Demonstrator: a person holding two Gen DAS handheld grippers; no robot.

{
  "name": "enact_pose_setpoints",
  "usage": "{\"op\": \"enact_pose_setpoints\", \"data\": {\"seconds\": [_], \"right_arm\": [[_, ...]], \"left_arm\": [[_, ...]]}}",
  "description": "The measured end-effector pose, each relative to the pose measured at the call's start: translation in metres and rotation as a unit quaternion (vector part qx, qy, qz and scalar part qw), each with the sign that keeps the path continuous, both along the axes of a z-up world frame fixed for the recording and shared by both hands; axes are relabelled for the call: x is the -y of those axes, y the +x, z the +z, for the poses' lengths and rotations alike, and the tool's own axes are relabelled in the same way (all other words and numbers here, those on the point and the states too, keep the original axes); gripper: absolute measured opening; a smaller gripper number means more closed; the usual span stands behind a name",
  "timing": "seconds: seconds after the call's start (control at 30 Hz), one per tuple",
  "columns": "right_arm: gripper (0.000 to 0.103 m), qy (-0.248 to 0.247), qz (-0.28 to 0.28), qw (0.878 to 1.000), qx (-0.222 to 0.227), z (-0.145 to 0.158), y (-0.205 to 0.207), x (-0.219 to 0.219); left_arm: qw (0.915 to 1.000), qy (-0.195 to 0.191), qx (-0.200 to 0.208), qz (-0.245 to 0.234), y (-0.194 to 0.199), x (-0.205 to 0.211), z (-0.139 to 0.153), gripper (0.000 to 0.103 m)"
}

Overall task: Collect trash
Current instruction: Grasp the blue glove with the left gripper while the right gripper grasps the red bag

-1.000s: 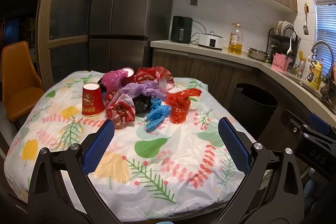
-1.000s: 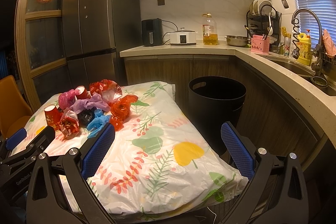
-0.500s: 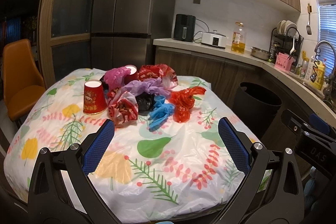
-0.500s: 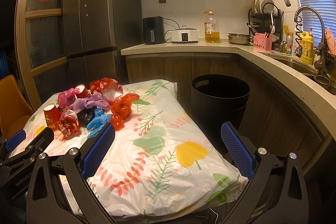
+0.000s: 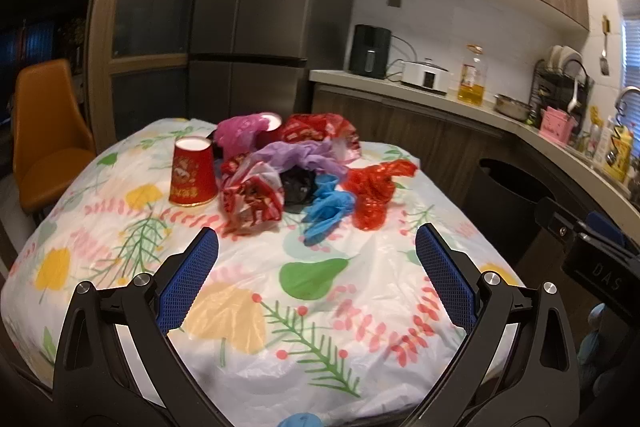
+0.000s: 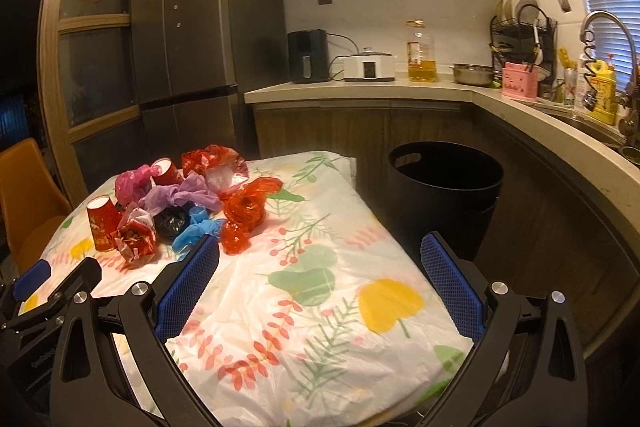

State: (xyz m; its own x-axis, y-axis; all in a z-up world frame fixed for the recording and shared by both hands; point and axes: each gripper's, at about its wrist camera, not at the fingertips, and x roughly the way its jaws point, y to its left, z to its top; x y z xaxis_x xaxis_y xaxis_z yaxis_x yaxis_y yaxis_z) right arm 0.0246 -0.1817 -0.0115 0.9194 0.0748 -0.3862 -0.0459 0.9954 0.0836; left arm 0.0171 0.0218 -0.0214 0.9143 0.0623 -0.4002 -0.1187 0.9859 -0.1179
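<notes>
While both tools hang short of the pile, I have nothing in hand: the left gripper [image 5: 316,263] is spread wide and bare, and the right gripper [image 6: 320,267] is just as open above the near edge of the table.

The trash sits bunched on the floral tablecloth [image 5: 312,311]. From my left camera it lies at twelve o'clock: an upturned red paper cup [image 5: 192,171] at eleven o'clock of the heap, a crumpled red-and-white wrapper [image 5: 252,201] just beside it, a black bag [image 5: 297,187] touching a blue glove [image 5: 326,210], a purple bag [image 5: 298,157] draped on top, a red cellophane bag [image 5: 374,187] at two o'clock, and a pink bag [image 5: 240,131] at the back against what I take to be a second cup [image 6: 166,171], though it is half hidden. The black bin [image 6: 444,187] stands on the floor off the table's far right corner, at one o'clock from my right camera, mouth open.

My worry is the tangle. These are light, slippery films lying over one another, so closing on one may drag its neighbours across the cloth or off the edge. The cloth itself looks like loose plastic; a low pinch could catch it and pull everything. The cup could tip and roll if nudged sideways. A thin bag may also slide out of the pads on the carry to the bin.
</notes>
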Motion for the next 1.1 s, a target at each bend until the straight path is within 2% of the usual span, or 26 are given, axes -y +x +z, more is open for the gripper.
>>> {"op": "enact_pose_setpoints", "data": {"seconds": [0.27,0.43,0.63,0.93,1.1], "right_arm": [[0.098,0.010,0.038,0.999,-0.002,-0.015,0.044,-0.014],[0.098,0.022,0.058,0.998,-0.010,-0.028,0.082,-0.019],[0.098,0.035,0.062,0.997,-0.014,-0.038,0.117,-0.013],[0.094,0.051,0.061,0.996,-0.028,-0.052,0.150,0.002],[0.092,0.051,0.072,0.996,-0.030,-0.057,0.159,-0.004]], "left_arm": [[0.9996,-0.007,-0.004,0.027,0.032,-0.014,-0.017,0.097],[0.9992,0.004,0.018,0.035,0.058,-0.010,-0.022,0.097],[0.9994,0.008,0.011,0.033,0.102,-0.001,-0.034,0.091],[0.9985,0.015,-0.050,0.017,0.161,0.010,-0.062,0.069],[0.9949,0.004,-0.101,0.004,0.179,0.010,-0.078,0.043]]}}
